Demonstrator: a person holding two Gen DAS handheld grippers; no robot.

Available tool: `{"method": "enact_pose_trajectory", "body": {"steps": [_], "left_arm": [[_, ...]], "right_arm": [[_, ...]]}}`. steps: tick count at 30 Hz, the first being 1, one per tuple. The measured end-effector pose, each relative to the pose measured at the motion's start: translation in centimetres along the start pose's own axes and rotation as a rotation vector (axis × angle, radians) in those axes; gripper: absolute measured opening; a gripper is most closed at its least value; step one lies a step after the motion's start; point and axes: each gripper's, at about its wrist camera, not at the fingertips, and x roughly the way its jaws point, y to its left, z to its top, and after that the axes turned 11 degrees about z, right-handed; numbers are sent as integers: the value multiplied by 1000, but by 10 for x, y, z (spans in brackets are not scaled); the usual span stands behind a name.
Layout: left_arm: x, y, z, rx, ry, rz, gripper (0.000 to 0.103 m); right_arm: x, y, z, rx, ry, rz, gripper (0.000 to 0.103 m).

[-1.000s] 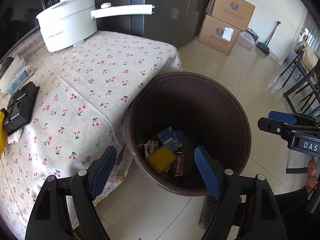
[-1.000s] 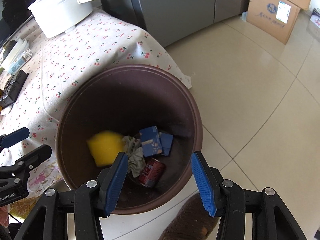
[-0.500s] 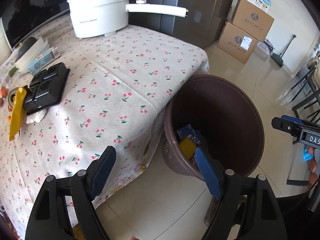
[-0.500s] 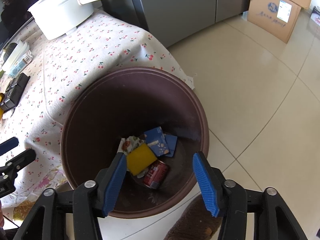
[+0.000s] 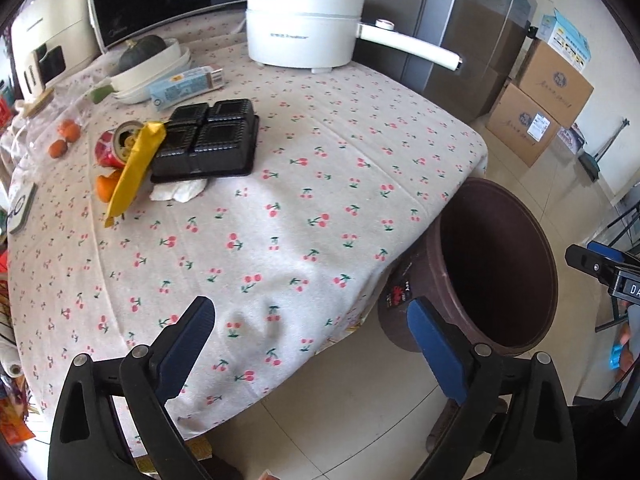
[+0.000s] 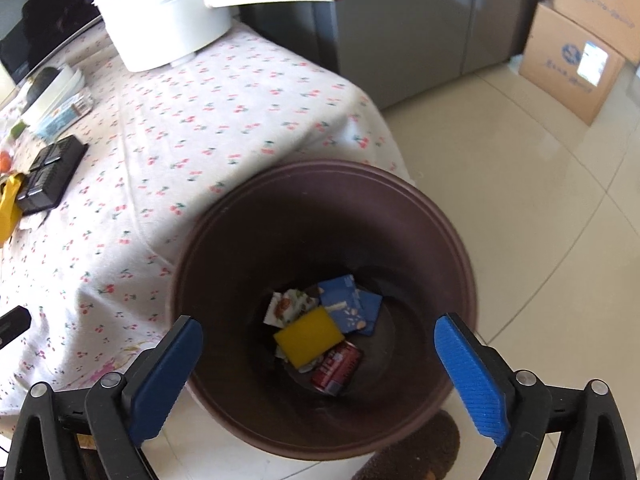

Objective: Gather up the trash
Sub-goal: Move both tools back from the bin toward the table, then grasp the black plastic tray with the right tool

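Observation:
The brown trash bin (image 6: 440, 216) stands on the floor against the table corner. At its bottom lie a yellow sponge (image 6: 308, 340), a red can (image 6: 338, 368), blue packets (image 6: 344, 312) and a printed wrapper (image 6: 286, 306). My right gripper (image 6: 316, 332) hangs above the bin, its jaws opening with nothing between them. My left gripper (image 5: 308, 320) is over the table's near edge, jaws also opening and empty. Far left on the table (image 5: 320, 208) lie a black plastic tray (image 5: 208, 140), a yellow wrapper (image 5: 136, 164), a red can (image 5: 110, 148) and a crumpled tissue (image 5: 178, 191).
A white electric pot (image 5: 304, 24) with a long handle stands at the table's far side. A bowl with a dark squash (image 5: 144, 54), a blue-white box (image 5: 184, 86) and oranges (image 5: 66, 136) sit at the far left. Cardboard boxes (image 5: 536, 108) stand on the tiled floor beyond the bin.
My left gripper swung left from above the bin to over the table. The right gripper's jaws spread wider. The yellow sponge dropped and settled at the bin's bottom.

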Motion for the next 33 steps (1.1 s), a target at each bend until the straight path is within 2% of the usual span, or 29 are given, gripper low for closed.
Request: {"method": "enact_pose_trajectory", "body": {"steps": [6, 21, 33], "left_arm": [[-5, 38, -9, -51, -10, 43, 103], [-12, 130, -28, -190, -1, 107, 103], [-1, 209, -37, -328, 64, 147, 103]], "right_arm": [[10, 34, 5, -55, 14, 10, 99], [43, 125, 20, -181, 48, 46, 99], [81, 208, 36, -248, 69, 103, 99]]}}
